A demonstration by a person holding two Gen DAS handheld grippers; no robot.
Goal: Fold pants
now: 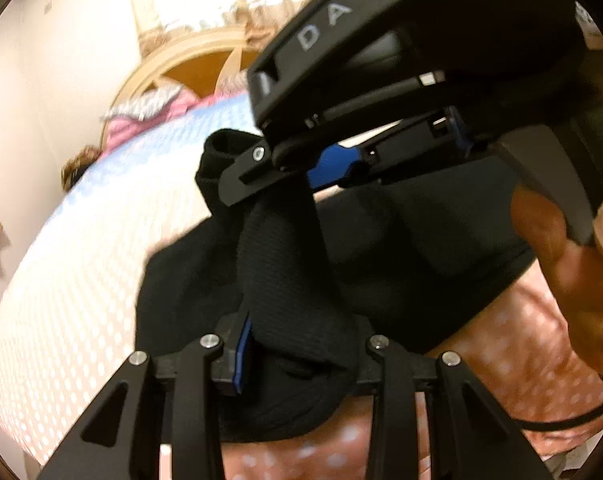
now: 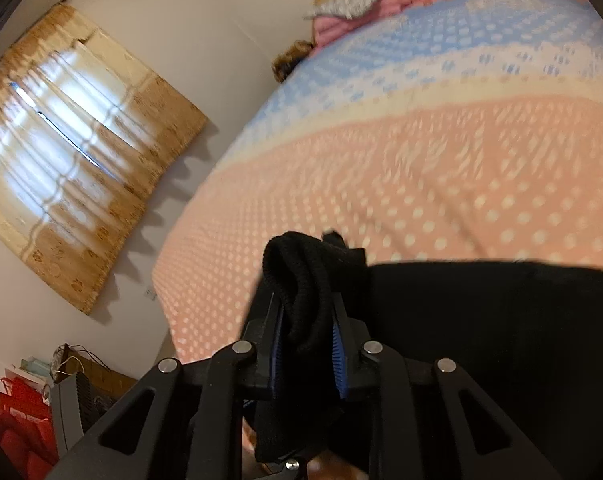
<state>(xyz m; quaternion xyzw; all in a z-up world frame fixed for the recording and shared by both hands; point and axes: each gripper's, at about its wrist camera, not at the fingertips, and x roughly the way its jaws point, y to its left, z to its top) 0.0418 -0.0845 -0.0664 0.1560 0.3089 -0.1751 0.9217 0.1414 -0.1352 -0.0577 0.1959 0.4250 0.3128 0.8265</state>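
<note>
The black knit pants (image 1: pixel 293 264) hang bunched above the bed. My left gripper (image 1: pixel 301 354) is shut on a thick fold of the pants at the bottom of the left wrist view. My right gripper (image 1: pixel 261 176) appears above it in that view, shut on another bunch of the same fabric, with a hand on its handle at the right. In the right wrist view the right gripper (image 2: pixel 307 344) clamps a rolled edge of the pants (image 2: pixel 309 280) between its blue pads (image 2: pixel 338 354); the rest of the pants spreads to the right.
A bed with a dotted bedspread (image 2: pixel 421 152), pink in front and blue farther back, lies beneath. Pillows (image 2: pixel 353 4) and a wooden headboard (image 1: pixel 189 68) are at the far end. A curtained window (image 2: pixel 73 152) is on the left wall; red bags (image 2: pixel 17 420) stand on the floor.
</note>
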